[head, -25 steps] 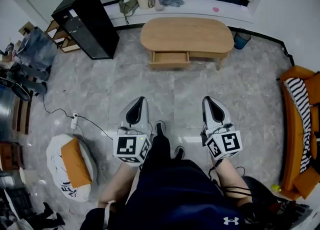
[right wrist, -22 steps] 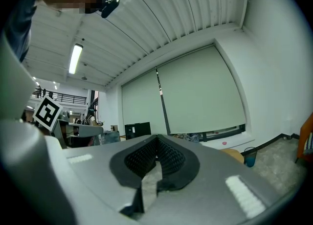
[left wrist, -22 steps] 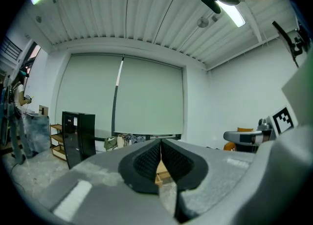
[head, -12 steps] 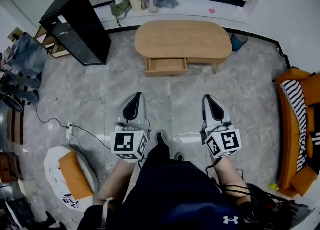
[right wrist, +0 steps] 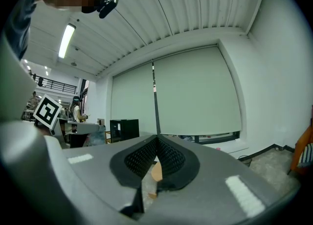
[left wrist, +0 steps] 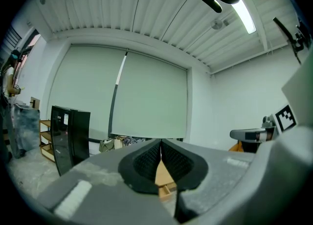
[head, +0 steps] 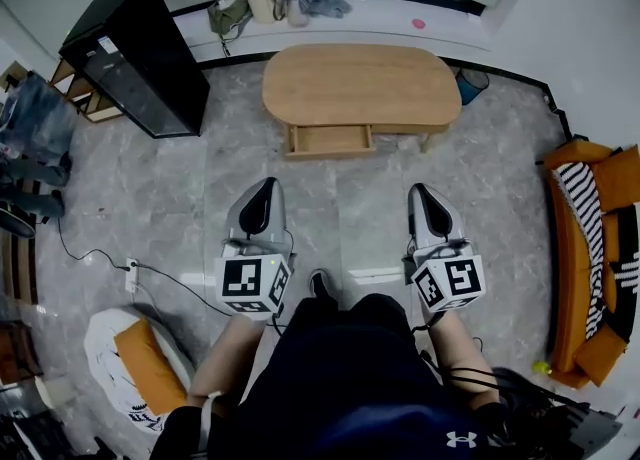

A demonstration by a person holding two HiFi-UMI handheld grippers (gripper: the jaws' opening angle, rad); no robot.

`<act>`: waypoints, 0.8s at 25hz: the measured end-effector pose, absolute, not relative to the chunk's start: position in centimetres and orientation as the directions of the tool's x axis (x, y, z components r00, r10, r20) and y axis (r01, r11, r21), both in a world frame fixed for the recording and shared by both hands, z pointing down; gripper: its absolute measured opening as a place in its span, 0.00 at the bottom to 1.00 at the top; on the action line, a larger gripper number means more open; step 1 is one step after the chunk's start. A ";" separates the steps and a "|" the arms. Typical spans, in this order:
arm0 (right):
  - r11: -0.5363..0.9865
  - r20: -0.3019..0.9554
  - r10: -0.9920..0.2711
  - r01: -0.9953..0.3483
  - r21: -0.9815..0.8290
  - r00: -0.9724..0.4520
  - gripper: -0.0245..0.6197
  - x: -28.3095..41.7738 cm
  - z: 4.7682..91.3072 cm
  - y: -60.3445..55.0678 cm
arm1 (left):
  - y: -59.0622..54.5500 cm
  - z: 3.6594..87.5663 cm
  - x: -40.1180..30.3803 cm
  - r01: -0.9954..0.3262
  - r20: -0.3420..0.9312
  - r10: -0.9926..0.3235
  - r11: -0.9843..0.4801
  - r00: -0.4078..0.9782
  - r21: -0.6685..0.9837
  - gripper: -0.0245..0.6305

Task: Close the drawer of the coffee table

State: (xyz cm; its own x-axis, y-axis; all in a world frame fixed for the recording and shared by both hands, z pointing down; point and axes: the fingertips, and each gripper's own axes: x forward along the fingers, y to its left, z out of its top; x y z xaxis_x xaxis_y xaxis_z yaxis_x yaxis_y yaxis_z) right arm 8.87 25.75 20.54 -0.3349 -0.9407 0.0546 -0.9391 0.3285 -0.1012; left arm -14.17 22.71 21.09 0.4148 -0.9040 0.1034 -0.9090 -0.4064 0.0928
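A: Coffee table (head: 360, 83) sits by the far wall. Its drawer (head: 328, 140) is pulled out of the near face, left of the table's middle. Tools?

B: Both are well short of the table, over open floor on its near side. The left hand-held gripper (head: 266, 188) lines up roughly with the drawer front. The right hand-held gripper (head: 420, 193) points towards the table's right end. Neither touches anything.

A: Jaws?

B: Left gripper view: pads (left wrist: 146, 163) pressed together at the tips, nothing between, the table's pale wood showing through the gap lower down. Right gripper view: same, pads (right wrist: 168, 158) meeting, empty.

A: Why held so?

B: My reading is that a push needs no grasp. Closed tips make a blunt nose to set against the drawer front. Both are level and aimed at the table. Closing not yet begun.

A: Room to move?

B: Plenty. A black cabinet (head: 130, 53) stands off the table's left end, and a blue bin (head: 471, 82) is tucked at its right end. An orange sofa (head: 590, 248) is well to the table's right. A power strip (head: 129, 269) lies far off its near-left corner. None crosses the line to the drawer.

A: Edges to mind?

B: The tabletop overhangs the drawer, so contact probably belongs below that lip, square on the front's middle. An off-centre push could rack it. Handle or contents: too small to tell from the head view.
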 end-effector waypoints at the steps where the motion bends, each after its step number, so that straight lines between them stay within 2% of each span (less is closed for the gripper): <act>1: 0.326 0.056 -0.942 -0.940 -0.102 -0.332 0.04 8.7 20.6 25.3 | 22.4 21.1 -14.4 -0.908 0.105 -0.903 -0.408 0.416 0.090 0.04; 10: 0.351 0.072 -0.930 -0.930 -0.113 -0.360 0.04 6.8 21.8 21.6 | 19.0 21.6 -15.3 -0.910 0.130 -0.901 -0.408 0.414 0.073 0.04; 20: 0.376 0.078 -0.917 -0.913 -0.156 -0.391 0.04 9.6 23.8 13.1 | 11.6 22.9 -12.1 -0.918 0.169 -0.903 -0.393 0.395 0.045 0.04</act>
State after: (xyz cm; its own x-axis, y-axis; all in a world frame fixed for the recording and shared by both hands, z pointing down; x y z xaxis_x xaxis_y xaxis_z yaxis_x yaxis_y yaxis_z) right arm 9.63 13.10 23.80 -0.3909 -0.9172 0.0776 -0.9134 0.3761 -0.1557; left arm -12.12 11.64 22.90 0.3951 -0.9029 0.1695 -0.9183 -0.3934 0.0446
